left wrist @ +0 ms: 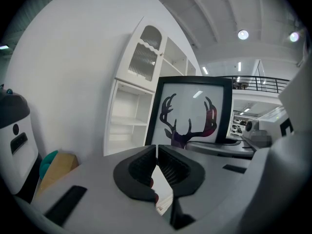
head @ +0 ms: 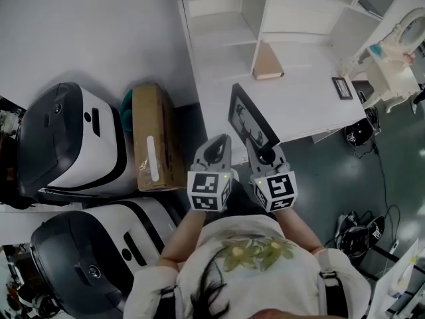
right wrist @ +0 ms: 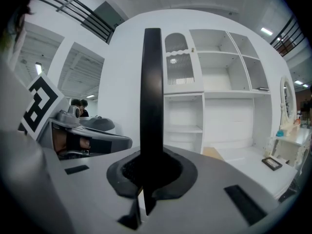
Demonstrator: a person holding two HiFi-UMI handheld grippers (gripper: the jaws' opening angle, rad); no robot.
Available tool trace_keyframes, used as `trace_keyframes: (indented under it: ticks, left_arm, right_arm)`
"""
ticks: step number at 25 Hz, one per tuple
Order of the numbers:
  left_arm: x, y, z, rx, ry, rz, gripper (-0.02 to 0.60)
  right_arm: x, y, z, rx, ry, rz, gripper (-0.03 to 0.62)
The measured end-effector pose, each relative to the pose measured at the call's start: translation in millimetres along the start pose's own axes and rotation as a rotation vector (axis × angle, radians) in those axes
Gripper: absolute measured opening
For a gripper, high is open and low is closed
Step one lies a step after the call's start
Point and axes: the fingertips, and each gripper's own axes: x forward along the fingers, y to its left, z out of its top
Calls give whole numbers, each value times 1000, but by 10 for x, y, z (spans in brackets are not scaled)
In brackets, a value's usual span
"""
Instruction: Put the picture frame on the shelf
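Note:
The picture frame (head: 251, 119) is black-edged and shows a dark antler print. It stands upright and edge-on in my right gripper (head: 260, 150), which is shut on its lower edge in front of the white shelf unit (head: 222, 28). In the right gripper view the picture frame (right wrist: 151, 91) rises as a black bar from the right gripper (right wrist: 150, 168), with the shelf unit (right wrist: 214, 116) behind. My left gripper (head: 218, 149) is just left of the frame, jaws together and empty. The left gripper view shows the left gripper (left wrist: 156, 152) below the picture frame (left wrist: 192, 113).
A white desk top (head: 299, 98) joins the shelves and carries a tan board (head: 267, 62) and a small dark frame (head: 342, 87). A cardboard box (head: 154, 138) and two white-and-black machines (head: 66, 141) stand at the left. Cables (head: 358, 228) lie on the floor at the right.

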Motion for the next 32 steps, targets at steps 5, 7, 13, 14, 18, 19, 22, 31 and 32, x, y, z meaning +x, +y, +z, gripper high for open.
trace_keyframes:
  ticks: [5, 7, 13, 14, 18, 19, 22, 31, 32]
  left_arm:
    - [340, 207, 222, 14, -9, 10, 40]
    - [461, 295, 302, 18, -14, 14, 40]
    - [769, 554, 485, 29, -23, 33, 40]
    - [815, 594, 508, 31, -23, 36, 40]
    - [987, 699, 608, 35, -26, 51, 40]
    - [1025, 721, 630, 36, -28, 53, 40]
    - [1119, 781, 705, 29, -34, 50, 29]
    - [1386, 912, 886, 41, -58, 65, 28]
    - [1415, 926, 892, 41, -58, 69, 28]
  right_arm:
    - [394, -208, 152, -14, -17, 10, 35]
    - [549, -284, 205, -15, -25, 13, 35]
    - [964, -461, 337, -17, -45, 21, 34]
    - [1025, -487, 354, -18, -46, 23, 35]
    - [1224, -605, 419, -21, -51, 35, 35]
    - [1270, -626, 435, -23, -54, 39, 35]
    - [1398, -674, 489, -28, -60, 53, 34]
    - [1711, -853, 612, -41, -85, 81, 35]
    - [1743, -877, 619, -41, -88, 82, 34]
